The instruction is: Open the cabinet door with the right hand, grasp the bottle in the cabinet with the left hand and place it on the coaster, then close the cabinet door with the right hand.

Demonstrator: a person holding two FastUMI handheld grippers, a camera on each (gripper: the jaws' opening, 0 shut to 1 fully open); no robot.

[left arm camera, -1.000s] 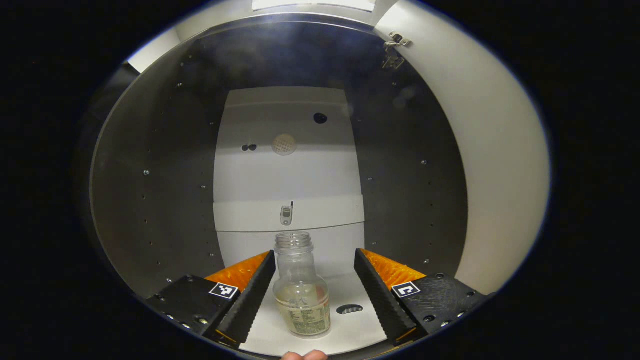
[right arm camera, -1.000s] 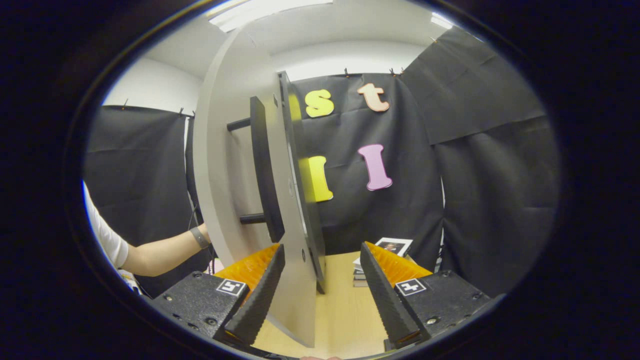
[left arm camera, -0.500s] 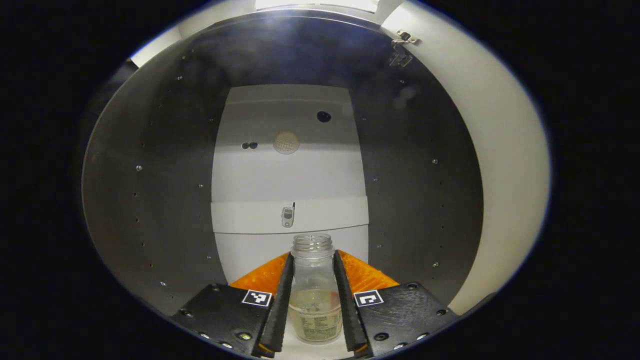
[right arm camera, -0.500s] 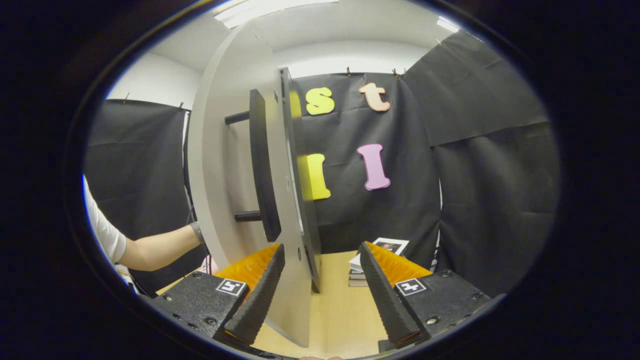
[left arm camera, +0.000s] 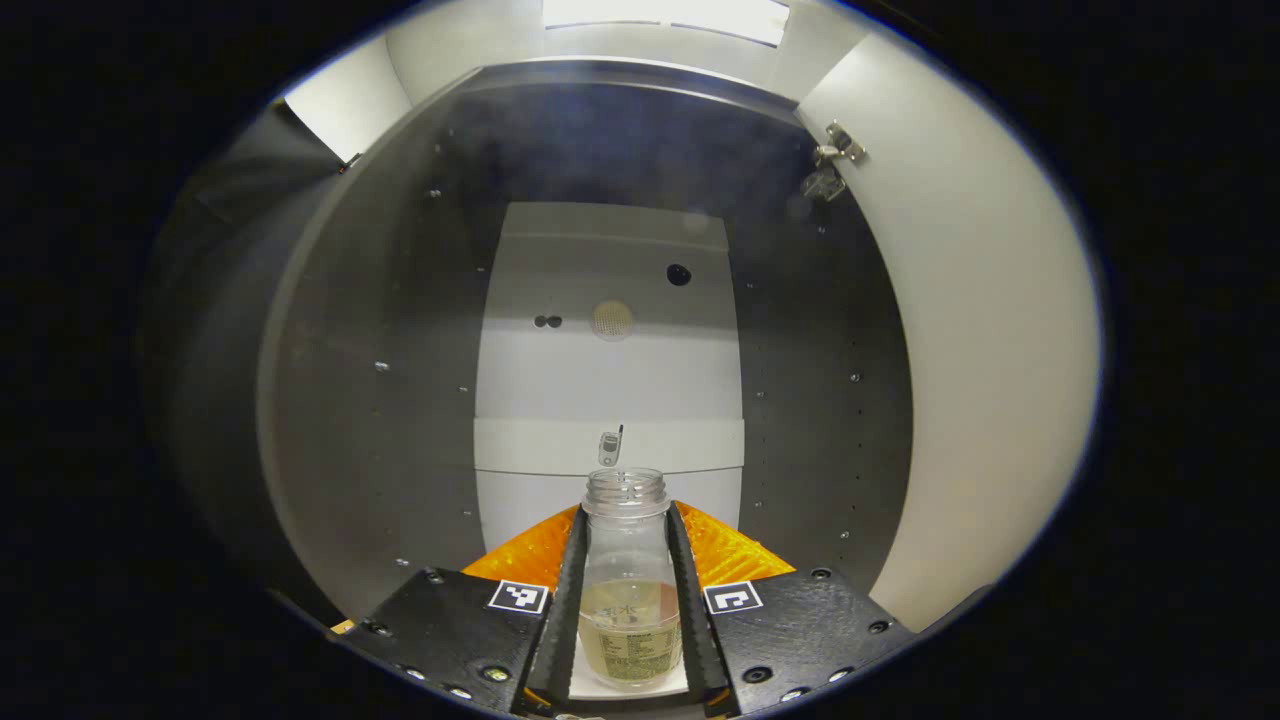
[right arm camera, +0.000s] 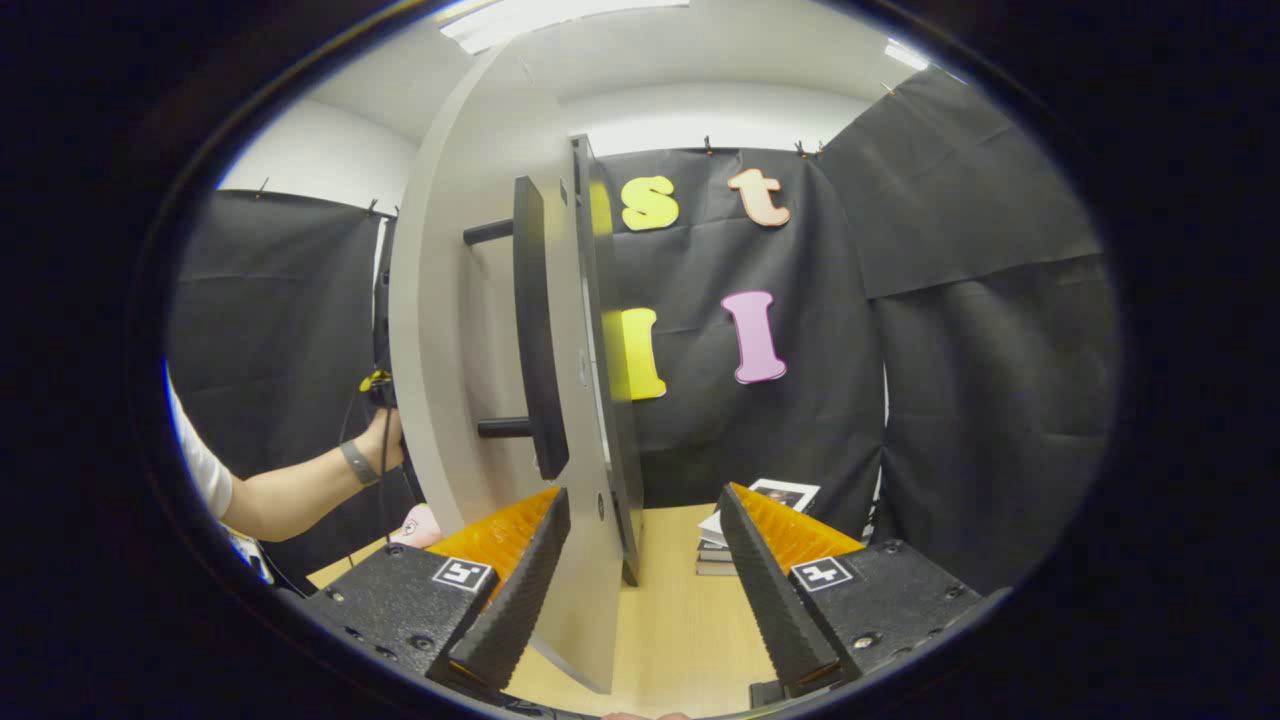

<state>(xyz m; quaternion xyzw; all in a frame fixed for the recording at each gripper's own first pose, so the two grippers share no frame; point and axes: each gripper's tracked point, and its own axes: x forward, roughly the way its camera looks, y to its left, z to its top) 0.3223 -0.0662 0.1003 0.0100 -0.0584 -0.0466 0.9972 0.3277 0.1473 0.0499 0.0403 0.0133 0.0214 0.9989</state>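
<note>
While the left gripper (left arm camera: 627, 600) reaches into the open cabinet (left arm camera: 360, 400), its 2 fingers (left arm camera: 566, 610) are clenched on the bottle (left arm camera: 627, 590), 1 on each side of the clear body. The bottle stands upright and uncapped, with pale liquid low inside and a label near its base, just above the cabinet's white floor at the front edge. A hinge (left arm camera: 830, 165) sits on the right wall near the top.

From the right gripper view, the right gripper (right arm camera: 640, 590) is spread wide and grips nothing; the cabinet door (right arm camera: 470, 380) stands edge-on between its fingers (right arm camera: 510, 610), its black handle (right arm camera: 535, 330) upright. Beyond lies the wooden table (right arm camera: 680, 620) with stacked books (right arm camera: 750, 520) near its far edge. A person's forearm (right arm camera: 300, 490) reaches behind the door.
</note>
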